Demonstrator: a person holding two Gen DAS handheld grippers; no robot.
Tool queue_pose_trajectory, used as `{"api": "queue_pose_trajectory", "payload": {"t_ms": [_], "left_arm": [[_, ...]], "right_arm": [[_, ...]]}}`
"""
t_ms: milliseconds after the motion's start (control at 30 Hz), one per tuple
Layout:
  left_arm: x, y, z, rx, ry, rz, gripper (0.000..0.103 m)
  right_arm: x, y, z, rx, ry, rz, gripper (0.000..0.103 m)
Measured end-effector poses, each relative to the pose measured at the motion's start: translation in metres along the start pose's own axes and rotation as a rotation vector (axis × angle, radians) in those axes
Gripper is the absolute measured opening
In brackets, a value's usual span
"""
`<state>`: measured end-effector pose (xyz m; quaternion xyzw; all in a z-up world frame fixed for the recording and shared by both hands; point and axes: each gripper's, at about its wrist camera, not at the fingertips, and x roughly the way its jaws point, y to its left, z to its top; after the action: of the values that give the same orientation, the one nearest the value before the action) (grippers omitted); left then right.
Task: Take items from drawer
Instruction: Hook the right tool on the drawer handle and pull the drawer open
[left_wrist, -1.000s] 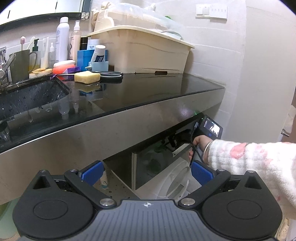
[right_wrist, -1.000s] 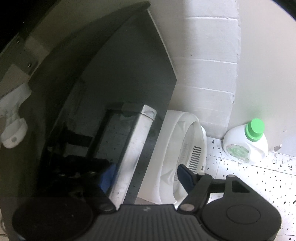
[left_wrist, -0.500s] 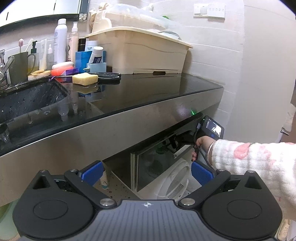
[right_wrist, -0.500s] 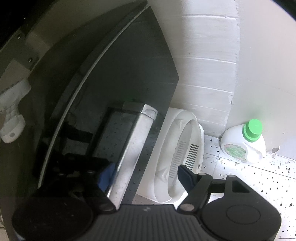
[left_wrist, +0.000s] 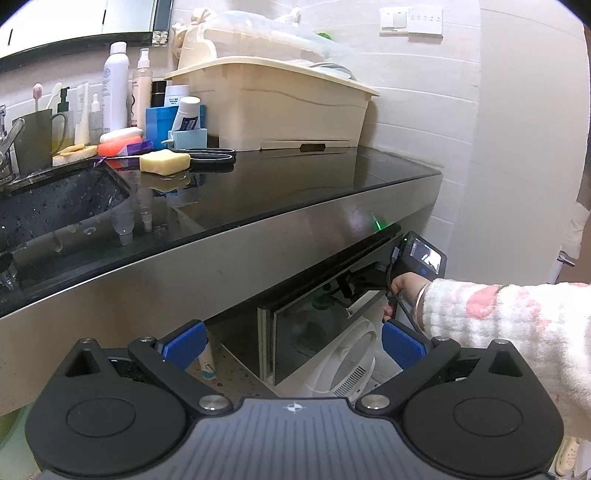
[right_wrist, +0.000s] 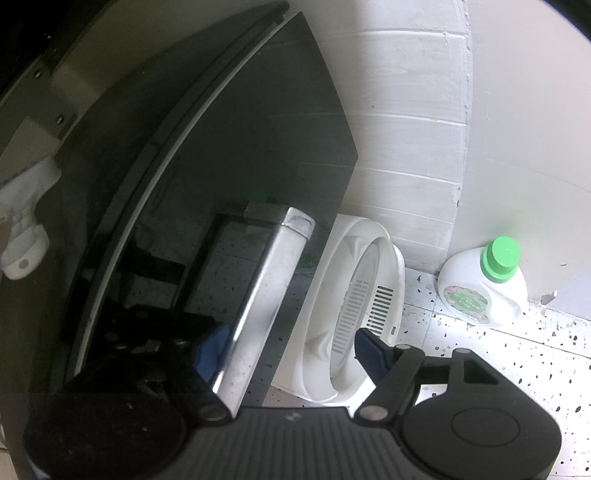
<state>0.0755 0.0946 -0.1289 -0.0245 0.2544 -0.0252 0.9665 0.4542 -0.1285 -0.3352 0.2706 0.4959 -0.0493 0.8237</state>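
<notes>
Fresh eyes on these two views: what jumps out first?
The glossy black drawer front under the counter fills the right wrist view, with the right gripper straddling its edge. In the left wrist view, a cream storage bin dominates the black countertop, beside the toiletry clutter by the sink.

soap bar (left_wrist: 164, 162): 1 | scissors (left_wrist: 210, 155): 1 | detergent bottle (right_wrist: 484, 286): 1 | beige bin (left_wrist: 273, 107): 1 | white basket (right_wrist: 354, 314): 1

Right gripper (left_wrist: 364, 278) at drawer front (left_wrist: 321, 325) under black counter (left_wrist: 295, 188).

bottle and tube labels too blurred
</notes>
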Motion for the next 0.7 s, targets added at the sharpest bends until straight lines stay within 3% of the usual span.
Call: {"api": "queue_pose_trajectory", "payload": {"t_ms": [567,667,700], "left_arm": [[-0.005,-0.001,0.000,-0.001,-0.019,-0.027,0.103],[-0.005,-0.003,0.002,-0.001,-0.029,-0.036,0.103],[-0.005,-0.004,0.003,0.000,-0.031,-0.040,0.103]], "right_arm": [[-0.018,-0.038,-0.009,0.010,0.000,0.006,0.073],[-0.023,-0.044,-0.008,0.019,0.014,0.015,0.069],[-0.025,-0.044,-0.007,0.017,0.025,0.015,0.063]]}}
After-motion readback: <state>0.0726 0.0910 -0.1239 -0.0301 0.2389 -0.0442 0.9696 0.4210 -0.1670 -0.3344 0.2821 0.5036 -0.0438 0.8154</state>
